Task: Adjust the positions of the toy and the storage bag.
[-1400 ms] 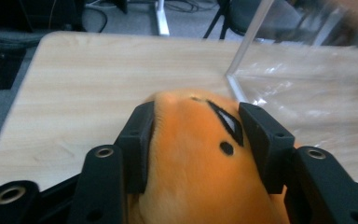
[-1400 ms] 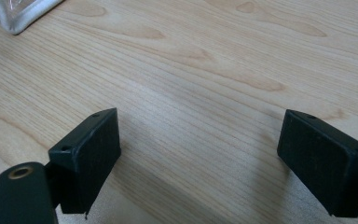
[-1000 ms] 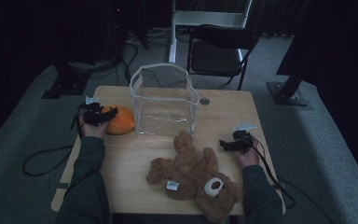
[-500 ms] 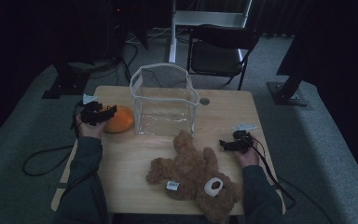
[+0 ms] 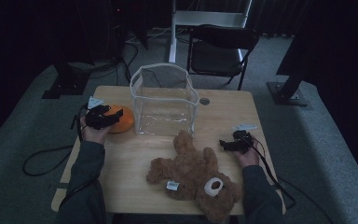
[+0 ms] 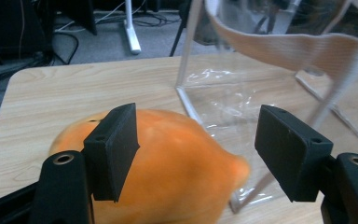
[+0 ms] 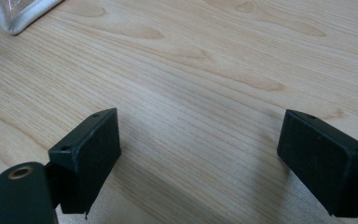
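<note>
My left gripper (image 6: pixel 196 154) lifts, jaws wide around the orange toy (image 6: pixel 168 177), not pinching; right gripper (image 7: pixel 209 163) idle, open. Grasp pending.

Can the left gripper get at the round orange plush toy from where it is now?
Probably yes. The left gripper stands open with the round orange plush toy right ahead, partly between its fingers, nothing between. The clear plastic bag stands close beside.

Matt wooden table (image 5: pixel 223 107), clear plastic bag (image 5: pixel 165 105)
</note>
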Demonstrator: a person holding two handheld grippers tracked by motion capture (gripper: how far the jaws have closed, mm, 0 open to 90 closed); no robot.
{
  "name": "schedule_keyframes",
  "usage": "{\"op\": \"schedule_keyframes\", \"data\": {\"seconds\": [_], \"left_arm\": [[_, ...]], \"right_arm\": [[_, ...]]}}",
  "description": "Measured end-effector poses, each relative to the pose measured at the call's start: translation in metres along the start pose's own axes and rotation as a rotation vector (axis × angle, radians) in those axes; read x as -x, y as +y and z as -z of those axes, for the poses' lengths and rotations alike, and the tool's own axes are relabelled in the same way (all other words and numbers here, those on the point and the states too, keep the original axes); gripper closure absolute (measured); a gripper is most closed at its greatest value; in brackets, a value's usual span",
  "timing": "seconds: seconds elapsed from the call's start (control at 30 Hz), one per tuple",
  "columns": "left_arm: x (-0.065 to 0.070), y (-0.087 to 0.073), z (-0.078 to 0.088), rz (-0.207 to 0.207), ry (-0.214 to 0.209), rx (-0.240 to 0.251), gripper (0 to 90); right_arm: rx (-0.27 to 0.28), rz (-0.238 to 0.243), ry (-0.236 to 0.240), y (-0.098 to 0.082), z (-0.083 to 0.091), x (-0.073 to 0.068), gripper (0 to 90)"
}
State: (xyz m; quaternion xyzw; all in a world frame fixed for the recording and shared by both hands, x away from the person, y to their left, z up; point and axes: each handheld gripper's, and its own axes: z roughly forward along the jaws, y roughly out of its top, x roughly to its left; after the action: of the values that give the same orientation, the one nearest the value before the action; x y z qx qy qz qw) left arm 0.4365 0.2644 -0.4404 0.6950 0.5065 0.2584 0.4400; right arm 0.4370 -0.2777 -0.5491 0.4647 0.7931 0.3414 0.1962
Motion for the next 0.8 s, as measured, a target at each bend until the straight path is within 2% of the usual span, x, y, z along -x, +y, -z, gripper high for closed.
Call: {"op": "schedule_keyframes", "data": {"seconds": [0.33,0.57,0.7,0.73,0.77,0.8], "left_arm": [[0.029,-0.009,0.001,-0.04,-0.108,-0.014,30.7],[0.062,-0.014,-0.004,-0.108,-0.204,-0.04,32.4],[0.076,-0.013,-0.008,-0.112,-0.277,-0.051,32.5],[0.076,-0.013,-0.008,-0.112,-0.277,-0.051,32.4],[0.084,-0.014,-0.011,-0.133,-0.303,-0.061,32.4],[0.088,-0.014,-0.012,-0.145,-0.311,-0.068,32.4]], "right_arm": [[0.0,-0.002,0.0,0.0,0.0,0.0,12.3],[-0.001,-0.001,0.0,0.0,0.0,0.0,12.3],[0.0,-0.001,-0.001,0.0,0.0,0.0,12.3],[0.0,-0.001,-0.001,0.0,0.0,0.0,12.3],[-0.001,-0.002,-0.001,0.0,0.0,0.0,12.3],[-0.001,-0.001,-0.001,0.0,0.0,0.0,12.3]]}}
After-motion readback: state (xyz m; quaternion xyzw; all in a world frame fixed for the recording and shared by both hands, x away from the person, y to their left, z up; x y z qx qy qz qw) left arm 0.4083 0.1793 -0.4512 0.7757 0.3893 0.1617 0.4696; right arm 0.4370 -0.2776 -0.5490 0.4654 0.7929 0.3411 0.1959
